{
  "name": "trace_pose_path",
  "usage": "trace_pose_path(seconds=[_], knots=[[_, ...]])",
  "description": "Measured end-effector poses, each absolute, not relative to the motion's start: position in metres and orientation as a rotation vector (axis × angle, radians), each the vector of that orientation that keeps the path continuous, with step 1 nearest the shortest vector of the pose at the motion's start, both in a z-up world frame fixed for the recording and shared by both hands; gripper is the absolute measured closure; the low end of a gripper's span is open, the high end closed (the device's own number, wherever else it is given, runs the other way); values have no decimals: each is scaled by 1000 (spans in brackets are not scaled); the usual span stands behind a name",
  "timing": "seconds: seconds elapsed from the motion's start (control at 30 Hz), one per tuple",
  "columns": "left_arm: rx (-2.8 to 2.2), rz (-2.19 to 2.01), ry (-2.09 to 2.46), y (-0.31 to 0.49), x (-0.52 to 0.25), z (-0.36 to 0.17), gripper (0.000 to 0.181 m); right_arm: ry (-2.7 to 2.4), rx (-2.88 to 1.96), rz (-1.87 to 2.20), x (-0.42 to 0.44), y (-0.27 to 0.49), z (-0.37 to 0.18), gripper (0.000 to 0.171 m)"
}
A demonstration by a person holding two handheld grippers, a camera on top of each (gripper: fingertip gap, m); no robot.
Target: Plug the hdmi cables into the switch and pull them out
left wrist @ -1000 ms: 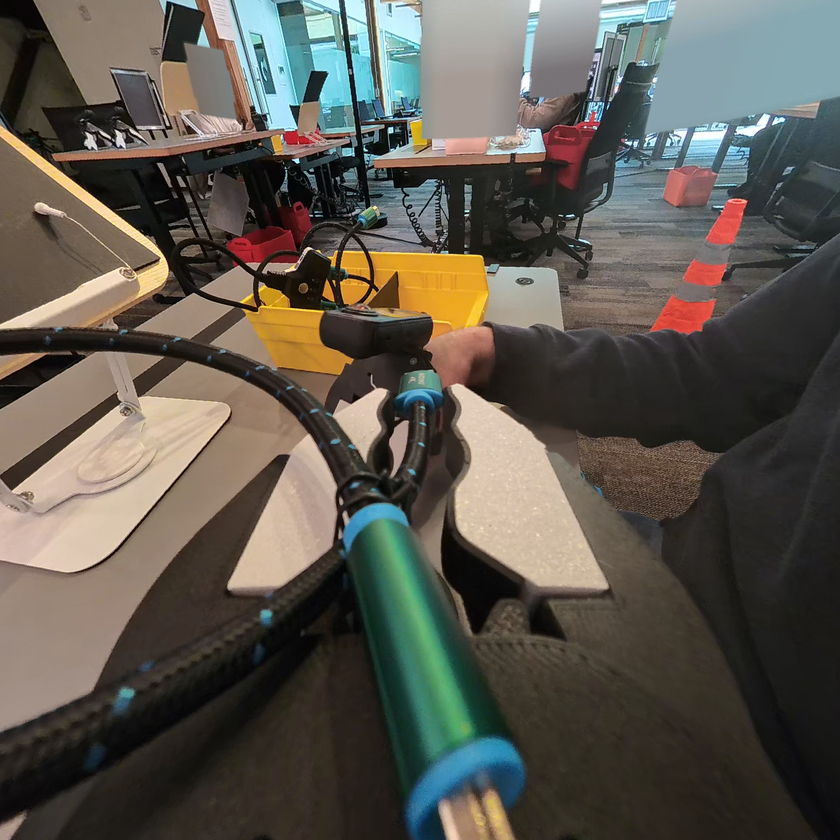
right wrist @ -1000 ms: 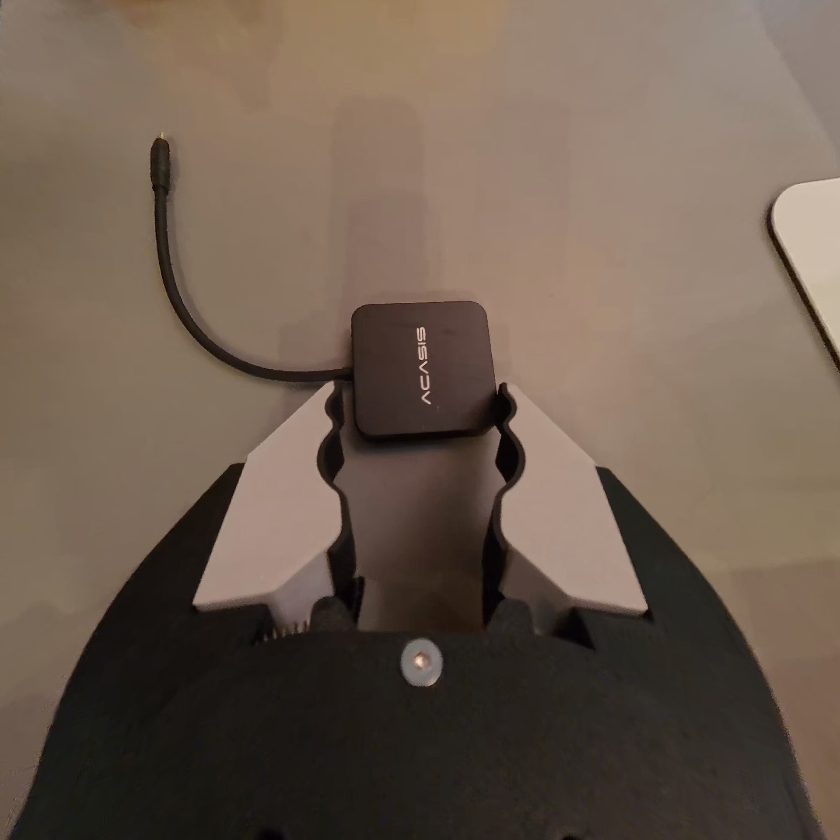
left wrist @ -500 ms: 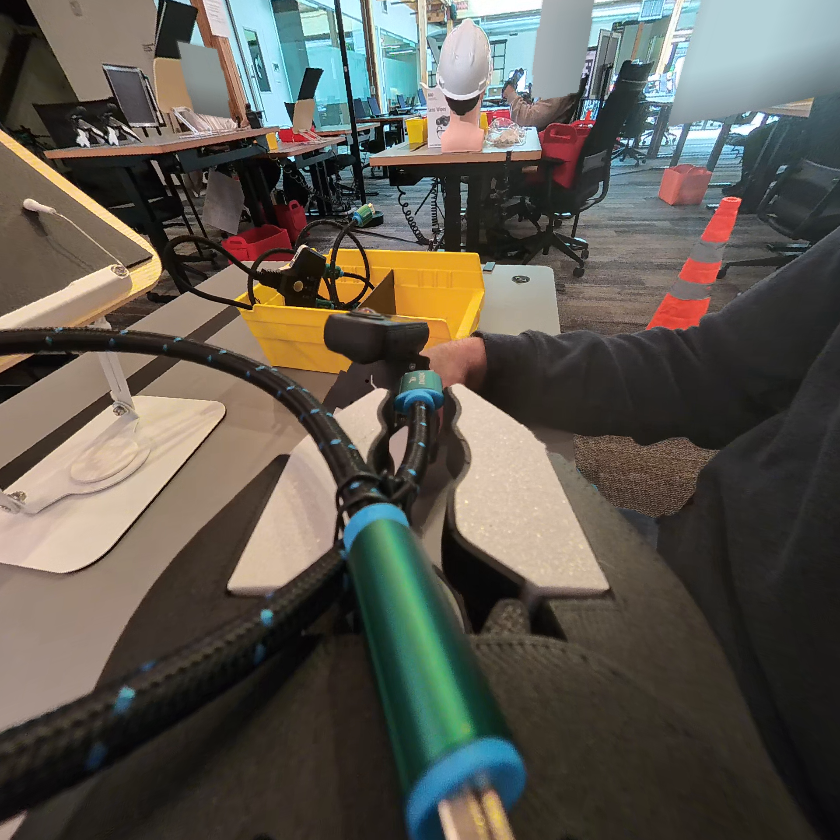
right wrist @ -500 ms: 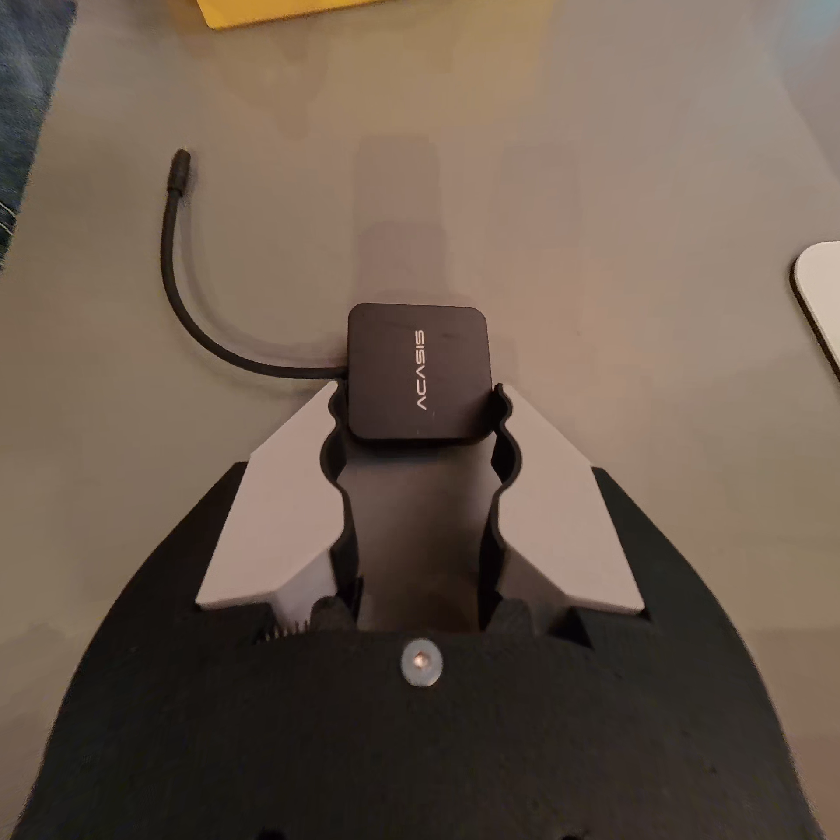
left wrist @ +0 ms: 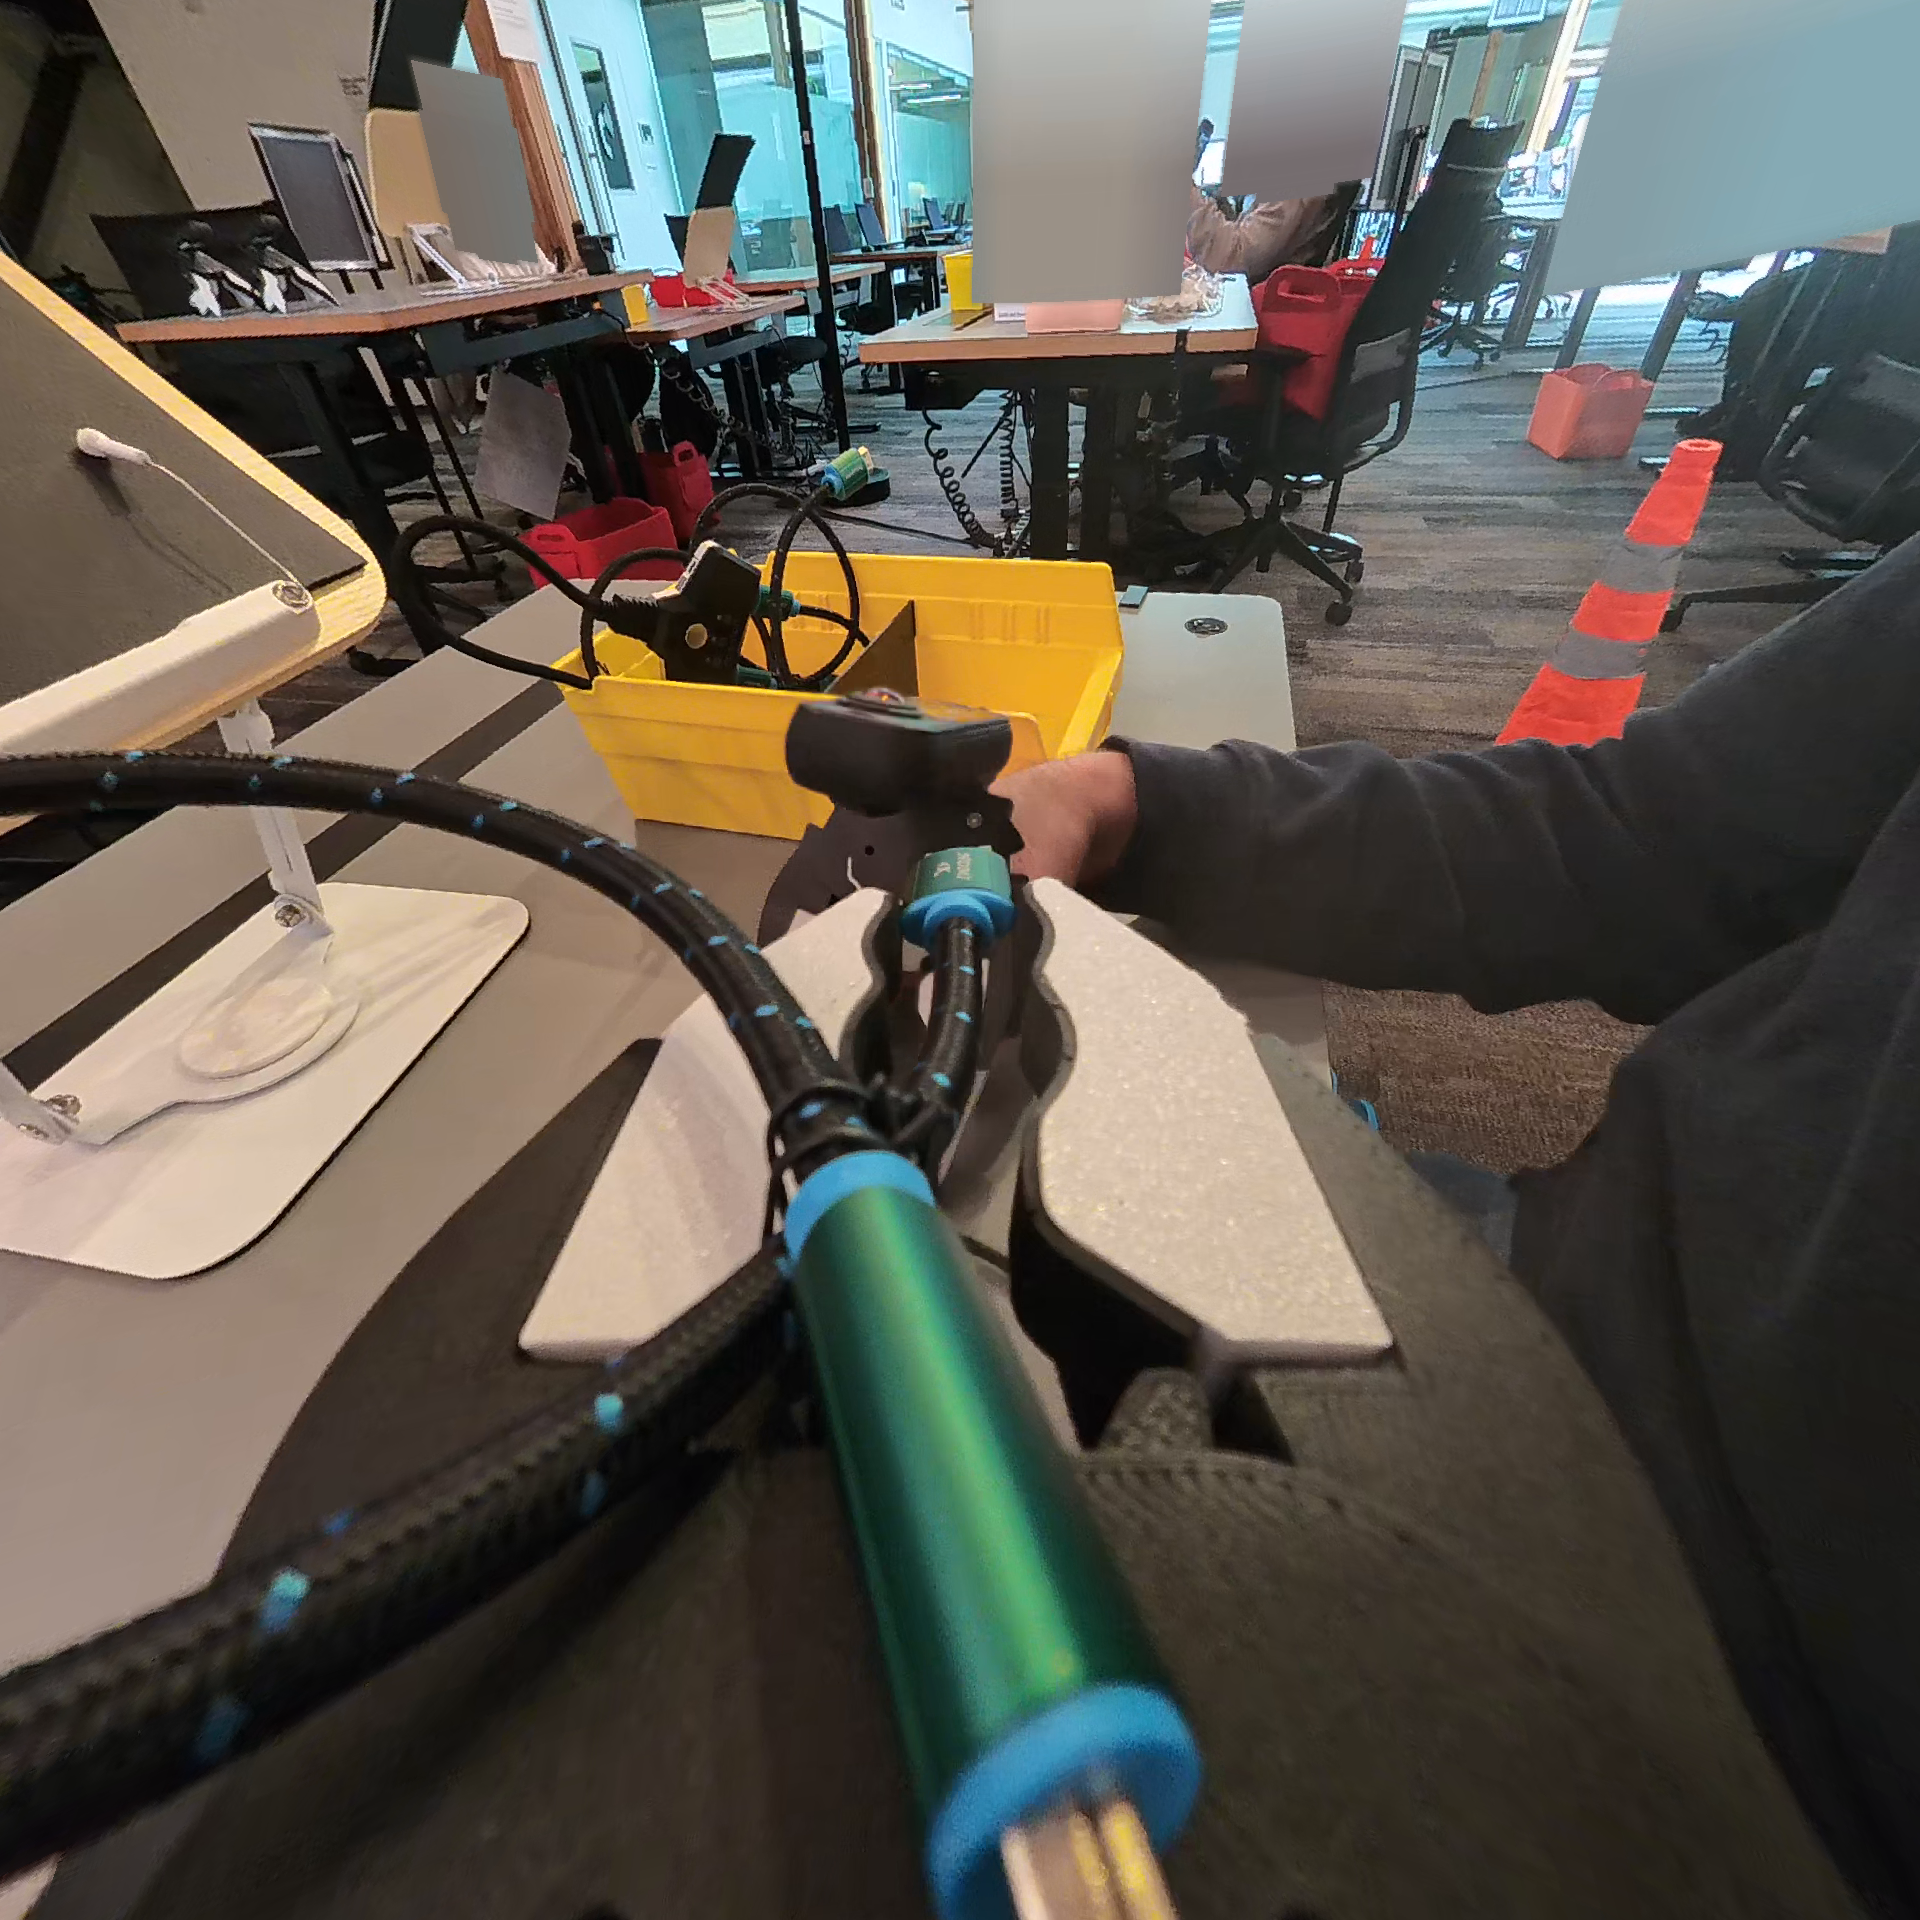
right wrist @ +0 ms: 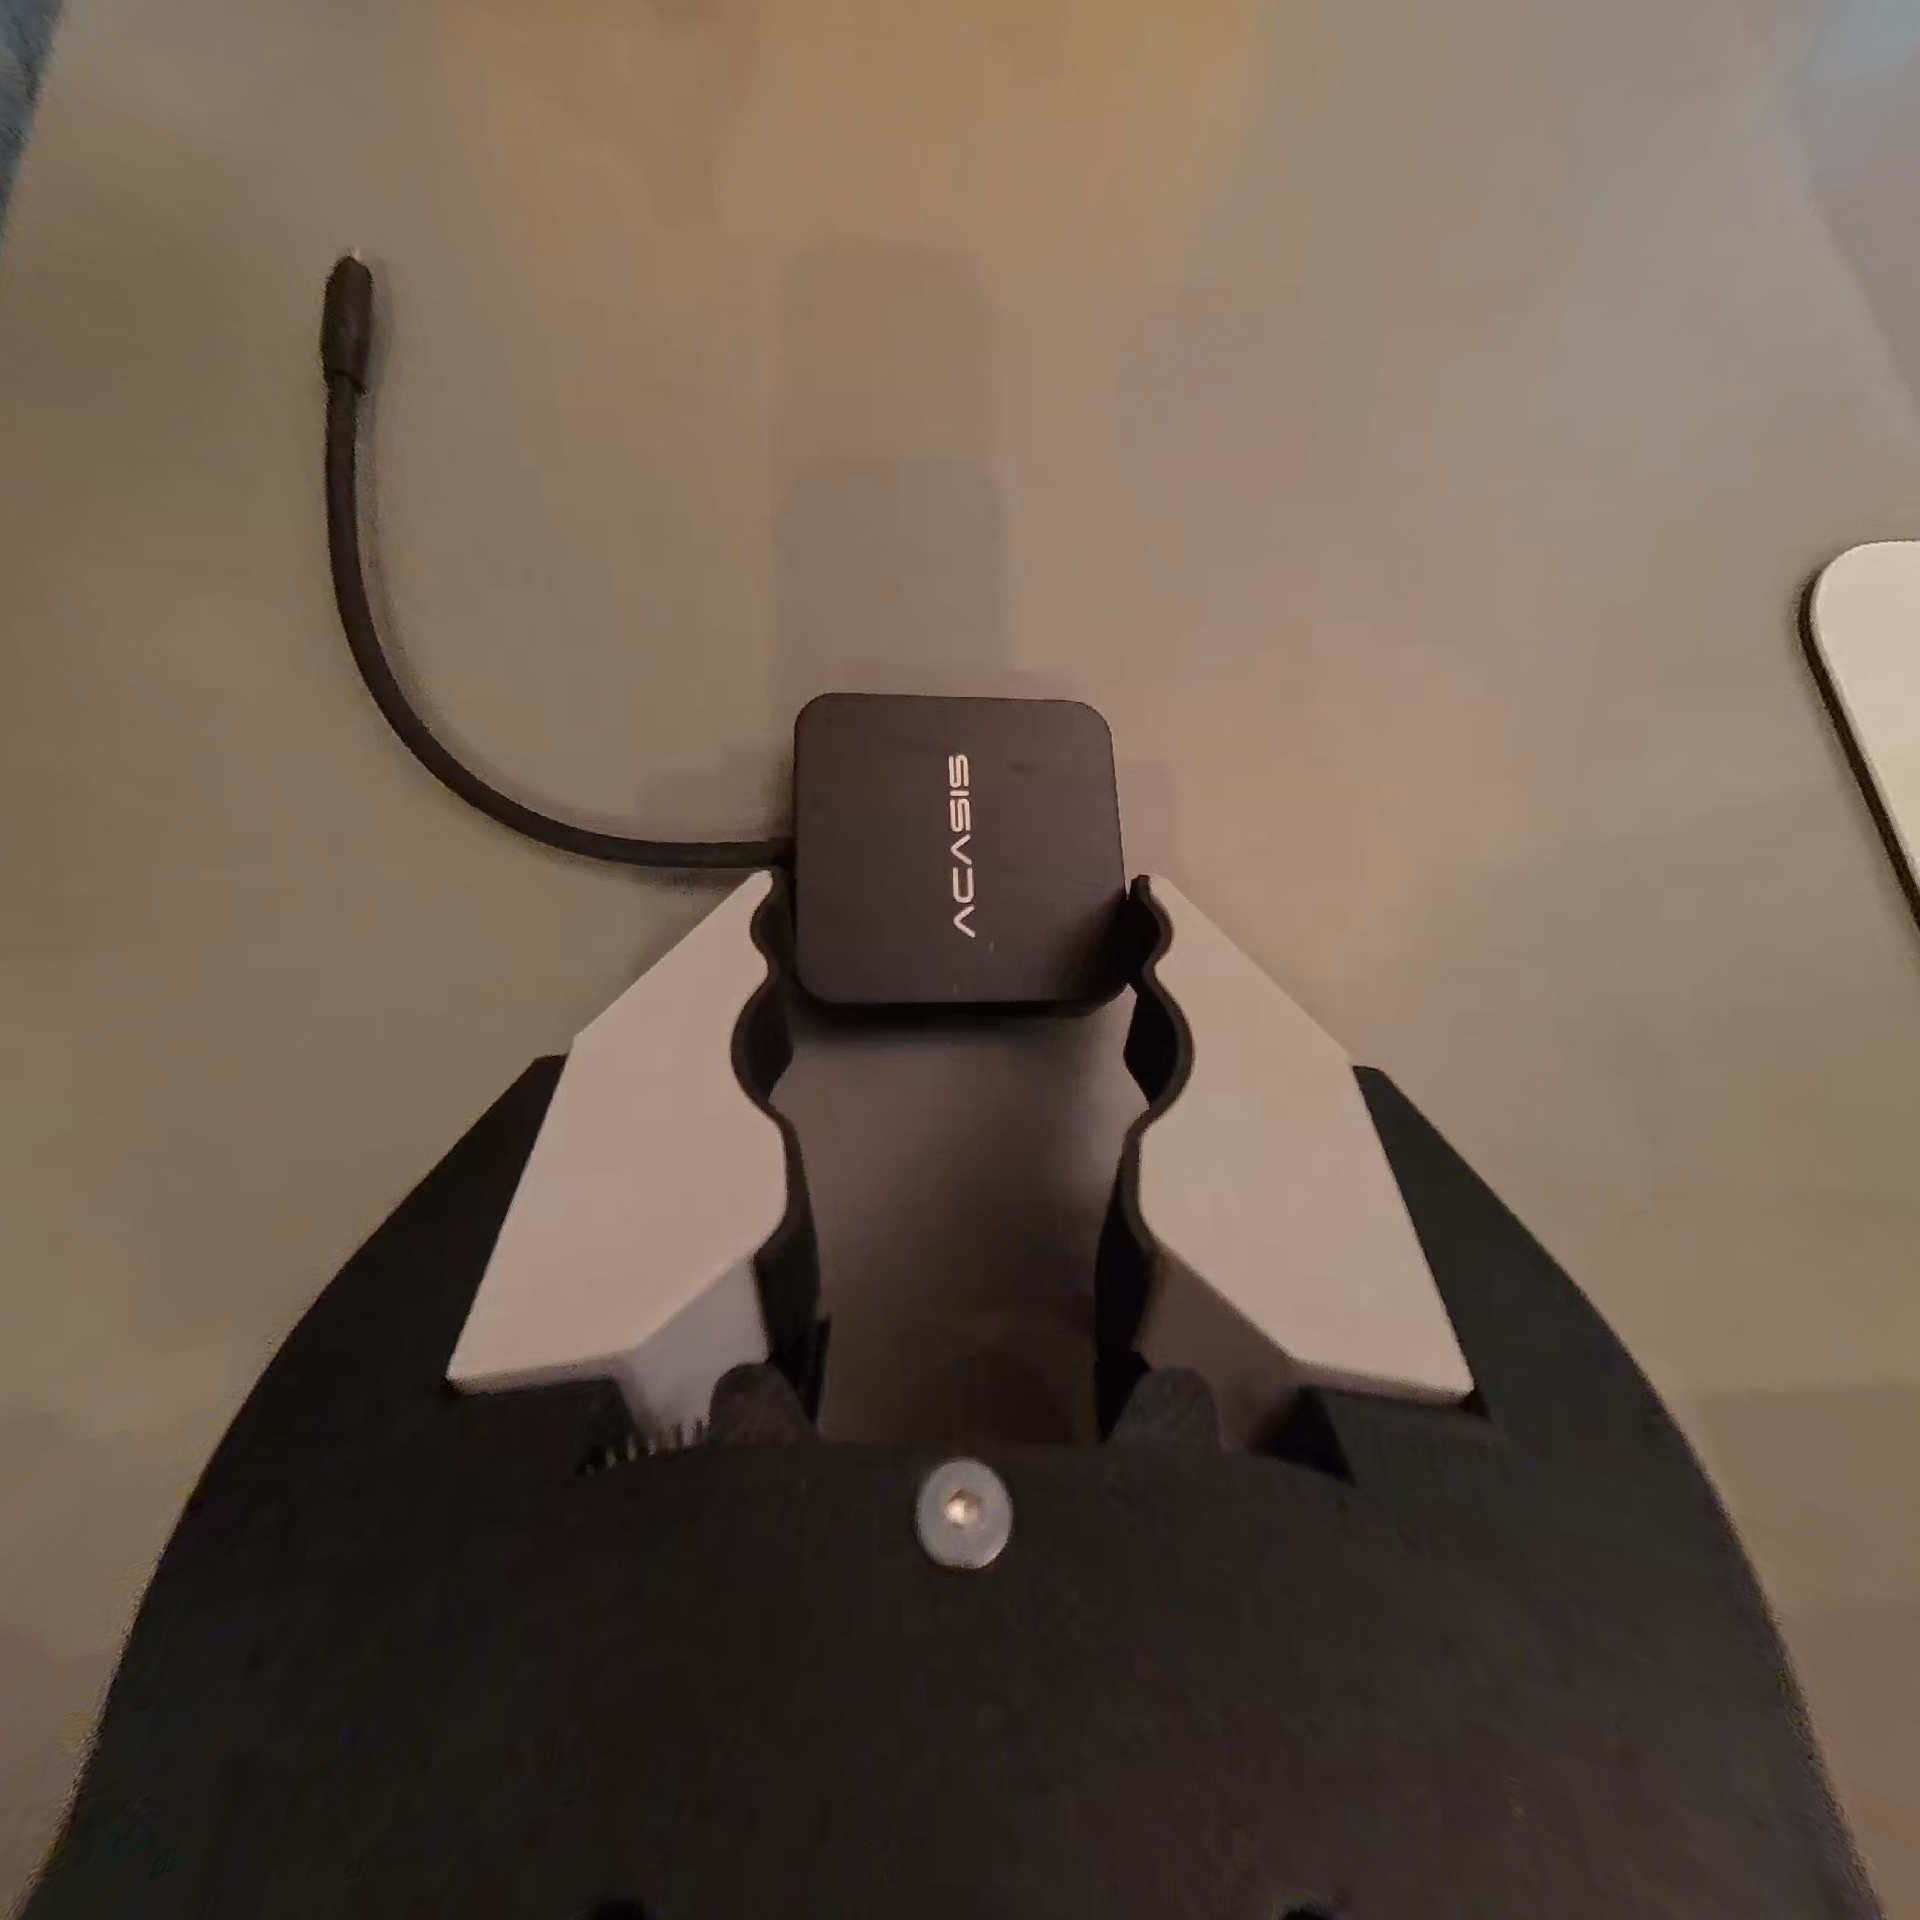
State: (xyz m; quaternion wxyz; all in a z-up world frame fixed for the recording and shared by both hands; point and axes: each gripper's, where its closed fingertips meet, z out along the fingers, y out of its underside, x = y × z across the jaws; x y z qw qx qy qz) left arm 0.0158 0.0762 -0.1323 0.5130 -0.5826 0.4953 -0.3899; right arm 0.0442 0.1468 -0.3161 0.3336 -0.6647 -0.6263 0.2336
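Right tool (right wrist: 958, 914) now tighter against the switch (right wrist: 954, 847), pinching it; left tool (left wrist: 951, 940) pinching the HDMI cable (left wrist: 951, 1013).

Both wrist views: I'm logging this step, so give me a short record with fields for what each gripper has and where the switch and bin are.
left gripper: shut on the braided cable, just behind its green plug
cable's other end: a long green plug lying over the gripper body
right gripper: fingers at both sides of the switch, contact looks likely
switch: flat on the grey table, short black lead curving off to its left
yellow bin: behind, holding more cables
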Motion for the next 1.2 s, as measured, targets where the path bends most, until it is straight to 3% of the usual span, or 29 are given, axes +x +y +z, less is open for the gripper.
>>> trace_pose_path(seconds=[0.47, 1.2], knots=[[-1407, -936, 1199, 76, 17, -134, 162, -1613, -1740, 690, 35, 146, -312, 109], [-1464, -876, 1193, 85, 13, -145, 161, -1381, -1377, 1194, 31, 115, -223, 109]])
